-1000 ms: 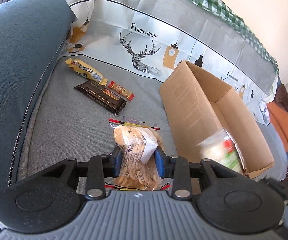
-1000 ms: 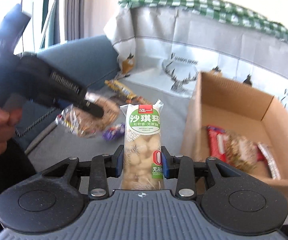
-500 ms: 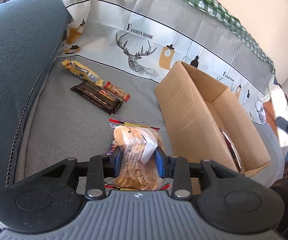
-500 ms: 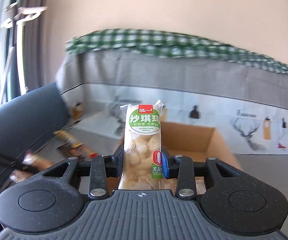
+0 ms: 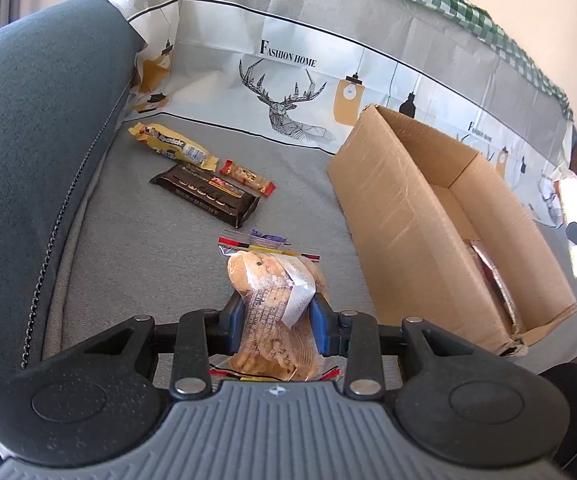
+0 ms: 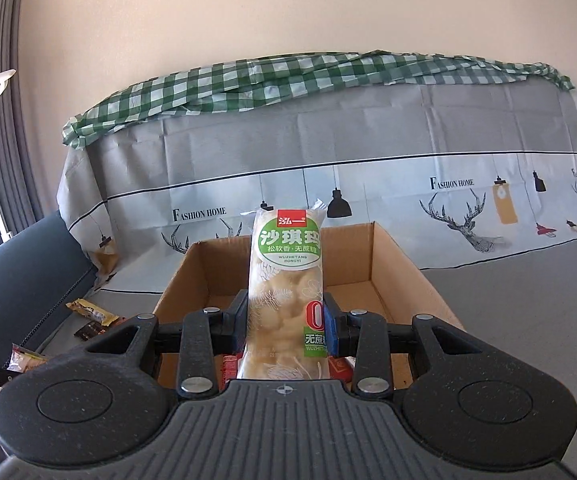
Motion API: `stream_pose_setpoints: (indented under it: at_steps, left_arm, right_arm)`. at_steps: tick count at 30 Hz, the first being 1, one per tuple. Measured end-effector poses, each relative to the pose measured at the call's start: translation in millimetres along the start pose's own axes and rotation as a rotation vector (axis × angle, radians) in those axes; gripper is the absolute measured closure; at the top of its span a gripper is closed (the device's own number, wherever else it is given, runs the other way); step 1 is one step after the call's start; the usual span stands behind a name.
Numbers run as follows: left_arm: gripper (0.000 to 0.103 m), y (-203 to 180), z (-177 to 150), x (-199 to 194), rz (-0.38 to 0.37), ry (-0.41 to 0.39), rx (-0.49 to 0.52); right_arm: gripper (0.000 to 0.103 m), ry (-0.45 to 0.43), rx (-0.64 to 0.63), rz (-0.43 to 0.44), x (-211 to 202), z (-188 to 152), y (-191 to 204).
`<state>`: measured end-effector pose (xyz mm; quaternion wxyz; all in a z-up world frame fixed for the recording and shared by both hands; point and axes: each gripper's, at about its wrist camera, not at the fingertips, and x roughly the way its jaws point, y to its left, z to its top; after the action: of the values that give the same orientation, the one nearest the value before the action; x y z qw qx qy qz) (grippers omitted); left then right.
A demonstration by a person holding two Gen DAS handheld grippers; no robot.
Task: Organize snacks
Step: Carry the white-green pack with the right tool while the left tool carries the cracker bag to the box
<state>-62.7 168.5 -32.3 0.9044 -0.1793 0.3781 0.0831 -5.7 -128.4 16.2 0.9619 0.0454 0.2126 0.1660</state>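
Observation:
My left gripper (image 5: 275,326) is shut on a clear bag of cookies (image 5: 274,300) above the grey sofa seat, left of the open cardboard box (image 5: 400,216). My right gripper (image 6: 286,322) is shut on a tall green-and-white sachima packet (image 6: 286,280), held upright over the near end of the box (image 6: 392,256). Red packets (image 6: 230,366) lie in the box bottom under the right gripper; a foil-edged packet (image 5: 492,276) shows in the left wrist view.
A yellow bar (image 5: 172,146), a dark chocolate bar (image 5: 204,196) and a small red-ended bar (image 5: 246,176) lie on the seat behind the cookies. The blue armrest (image 5: 28,140) is at the left. The printed deer cloth (image 5: 288,80) covers the backrest.
My right gripper has swung from the box's left side round to its near end, with the packet held. The left gripper has barely moved with the cookie bag.

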Motion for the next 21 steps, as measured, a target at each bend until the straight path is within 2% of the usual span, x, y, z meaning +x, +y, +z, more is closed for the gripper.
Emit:
stream_pose_setpoints:
  at_steps: [4, 9, 14, 21]
  left_arm:
    - [0.065, -7.7, -1.8, -1.9, 0.027, -0.004, 0.010]
    - [0.065, -24.1, 0.3, -2.0, 0.036, 0.000, -0.005]
    - [0.065, -55.2, 6.6, 2.1, 0.004, -0.004, -0.006]
    - [0.065, -106.5, 24.0, 6.0, -0.082, -0.035, 0.006]
  right_arm:
    - [0.065, -0.005, -0.014, 0.022, 0.7, -0.2, -4.2]
    - [0.065, -0.017, 0.029, 0.053, -2.0, 0.8, -17.1]
    - [0.065, -0.053, 0.065, 0.067, -8.4, 0.8, -27.4]
    - [0.065, -0.045, 0.110, 0.070, -5.8, 0.6, -38.2]
